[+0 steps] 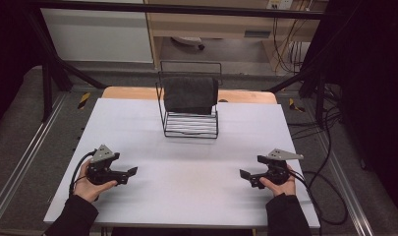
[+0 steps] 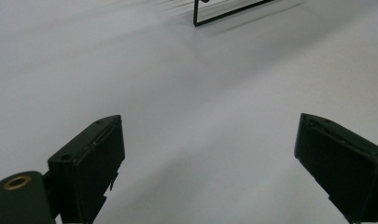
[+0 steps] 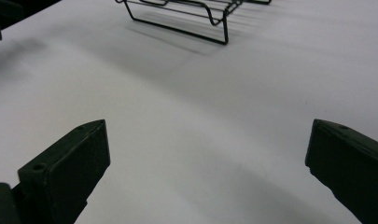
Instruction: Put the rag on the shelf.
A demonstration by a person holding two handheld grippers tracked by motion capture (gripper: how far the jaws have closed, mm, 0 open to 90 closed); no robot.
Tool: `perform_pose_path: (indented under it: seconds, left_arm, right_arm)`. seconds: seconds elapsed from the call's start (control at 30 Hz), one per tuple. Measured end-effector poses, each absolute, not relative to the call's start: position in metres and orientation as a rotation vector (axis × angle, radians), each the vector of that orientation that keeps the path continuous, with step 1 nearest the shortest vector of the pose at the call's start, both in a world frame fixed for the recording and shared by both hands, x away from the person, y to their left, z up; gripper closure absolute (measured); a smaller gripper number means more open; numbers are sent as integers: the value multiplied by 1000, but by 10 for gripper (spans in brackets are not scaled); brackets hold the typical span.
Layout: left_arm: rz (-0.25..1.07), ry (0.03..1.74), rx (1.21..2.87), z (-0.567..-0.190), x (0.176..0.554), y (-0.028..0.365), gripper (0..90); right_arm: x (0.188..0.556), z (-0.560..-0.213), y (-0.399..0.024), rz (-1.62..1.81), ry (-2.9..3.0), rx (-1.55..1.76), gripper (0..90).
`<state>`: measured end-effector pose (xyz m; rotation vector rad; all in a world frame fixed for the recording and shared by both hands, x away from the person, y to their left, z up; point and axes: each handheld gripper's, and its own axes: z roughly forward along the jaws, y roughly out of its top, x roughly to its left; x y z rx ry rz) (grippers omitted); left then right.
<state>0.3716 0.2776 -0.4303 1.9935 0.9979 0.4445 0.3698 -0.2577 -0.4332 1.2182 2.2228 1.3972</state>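
Between both gaping tongs [image 1: 132, 171] [image 1: 242, 174], bare table [image 1: 196, 191]; towel-draped rack [image 1: 190, 125] beyond.

Rack [image 2: 233, 11] cut off by top edge in left gripper view, blurred; also cropped in right gripper view. Cloth [image 1: 190, 94] hides rack's back wires.

A lab: framed test table [image 1: 186, 196], loose cables [image 1: 285, 44].

High view looks forward and down over the whole desk [image 1: 186, 196] from the person's side. Each gripper view skims low and close across the white top, both facing the wire rack [image 1: 190, 120], whose base edge [image 2: 224, 16] [image 3: 177, 21] they share.
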Motion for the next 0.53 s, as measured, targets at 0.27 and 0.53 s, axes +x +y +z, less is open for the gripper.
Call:
perform_pose_path:
  seconds: [0.27,0.53]
  left_arm:
    - [448,981,2004,-442,365,286,84]
    - [455,991,2013,-447,363,290,82]
  right_arm:
    - [359,-446,-274,1363,2229,1203,7]
    - [357,-449,-273,1336,2246,1196,8]
